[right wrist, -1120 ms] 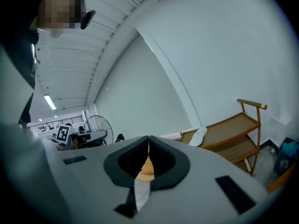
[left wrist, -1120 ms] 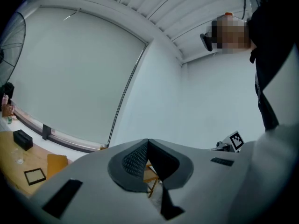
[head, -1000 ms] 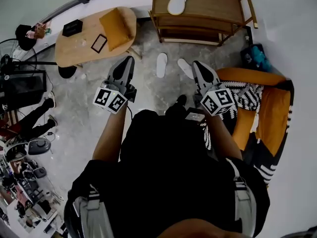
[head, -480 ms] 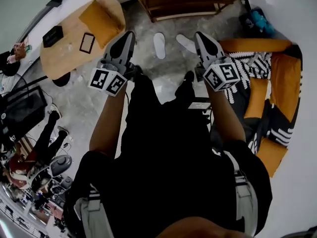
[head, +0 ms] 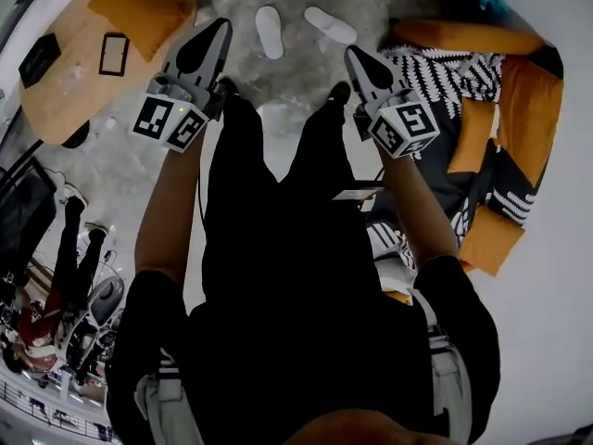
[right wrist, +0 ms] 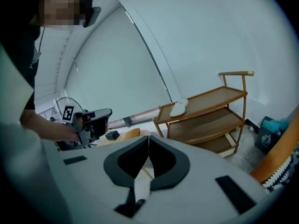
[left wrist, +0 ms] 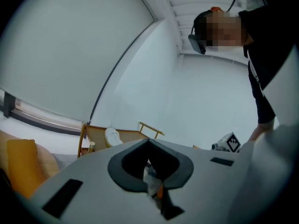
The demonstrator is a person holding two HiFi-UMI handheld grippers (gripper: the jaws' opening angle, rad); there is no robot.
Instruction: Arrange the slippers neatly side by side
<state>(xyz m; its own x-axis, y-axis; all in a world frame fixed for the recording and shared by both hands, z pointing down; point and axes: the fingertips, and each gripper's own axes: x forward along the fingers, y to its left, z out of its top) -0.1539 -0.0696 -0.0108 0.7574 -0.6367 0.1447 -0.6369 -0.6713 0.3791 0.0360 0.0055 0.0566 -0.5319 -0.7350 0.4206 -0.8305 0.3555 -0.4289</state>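
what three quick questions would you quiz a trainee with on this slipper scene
1. True or false: the two white fabric slippers on the grey floor touch each other.
2. The third white slipper lies on: A) the wooden shelf rack, top shelf; B) an orange cushion; C) the oval table.
3. What do the left gripper and right gripper hold?
Key: 1 false, they lie apart; 2 A; 3 nothing, both are shut and empty.

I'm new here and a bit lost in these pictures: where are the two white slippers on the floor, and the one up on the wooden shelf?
Left floor slipper (head: 270,31), head view, its middle.
Right floor slipper (head: 330,25), head view, its middle.
Shelf slipper (right wrist: 179,107), right gripper view, its middle.
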